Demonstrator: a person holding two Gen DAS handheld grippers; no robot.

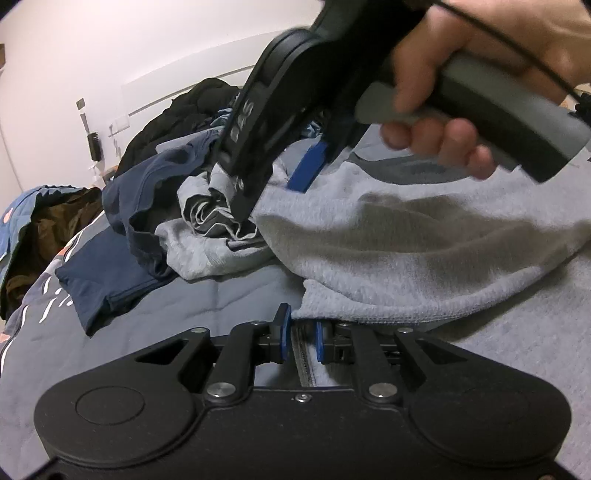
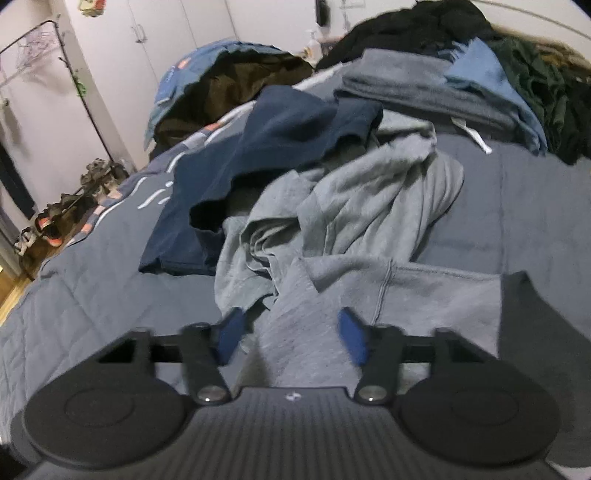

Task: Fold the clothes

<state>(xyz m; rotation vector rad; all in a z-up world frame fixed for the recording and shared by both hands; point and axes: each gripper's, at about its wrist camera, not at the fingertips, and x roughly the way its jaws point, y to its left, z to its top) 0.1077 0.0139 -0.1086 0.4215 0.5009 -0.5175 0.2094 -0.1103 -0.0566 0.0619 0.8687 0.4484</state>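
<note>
A grey sweatshirt (image 1: 406, 251) lies crumpled across the bed. Its hem runs between the blue pads of my left gripper (image 1: 301, 338), which is shut on that edge at the bottom of the left wrist view. In the same view a hand (image 1: 443, 122) holds the other gripper tilted down over the bunched part of the sweatshirt, with one blue pad (image 1: 306, 166) showing. In the right wrist view my right gripper (image 2: 291, 334) stands open just above the grey sweatshirt (image 2: 369, 206), its pads well apart and not pressing the cloth.
A navy garment (image 2: 277, 147) lies rumpled left of the sweatshirt on the blue-grey quilt (image 2: 92, 295). Folded grey and blue clothes (image 2: 424, 88) and dark jackets (image 2: 424, 29) pile up at the back. Shoes (image 2: 48, 225) and a clothes rack (image 2: 74, 74) stand off the bed's left side.
</note>
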